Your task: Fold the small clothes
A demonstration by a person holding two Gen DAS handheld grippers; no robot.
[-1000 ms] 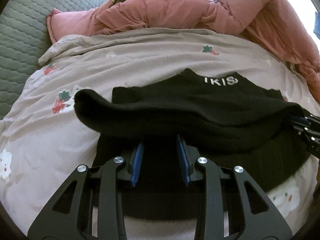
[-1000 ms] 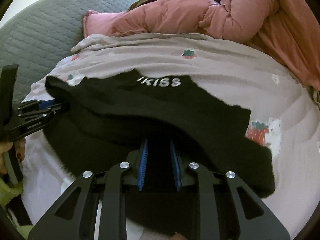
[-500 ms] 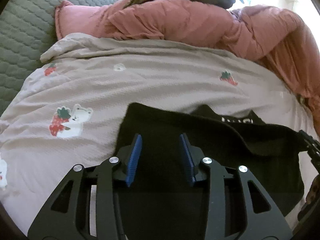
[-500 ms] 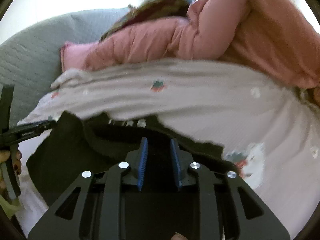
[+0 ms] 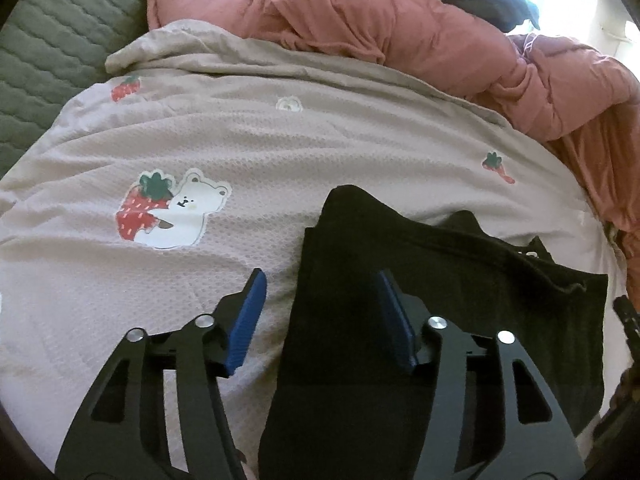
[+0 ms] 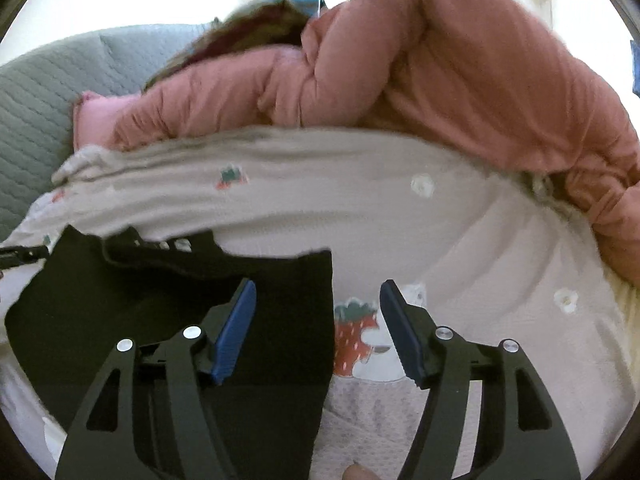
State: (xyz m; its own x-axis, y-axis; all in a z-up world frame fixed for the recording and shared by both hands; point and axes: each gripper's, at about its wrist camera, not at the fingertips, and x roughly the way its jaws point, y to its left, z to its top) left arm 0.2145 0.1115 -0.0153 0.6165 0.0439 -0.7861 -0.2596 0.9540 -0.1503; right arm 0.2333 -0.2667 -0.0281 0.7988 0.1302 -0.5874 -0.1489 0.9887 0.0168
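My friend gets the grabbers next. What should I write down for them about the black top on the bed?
Left gripper: open, jaws just widened, nothing gripped.
Right gripper: open, jaws just widened, nothing gripped.
The black knit top with white letters lies released on the beige strawberry-and-bear blanket, one fold made, lettering mostly covered.
Left to do: any further fold to make it smaller, then tidy the edges.

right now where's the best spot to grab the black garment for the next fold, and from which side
Probably the two side edges of the black garment, one per gripper. It lies flat on the printed sheet, folded into a rough rectangle. The left gripper and right gripper, jaws just opened and pressing on nothing, each straddle an edge. Come from above, one finger sliding under the edge where the layers stack.
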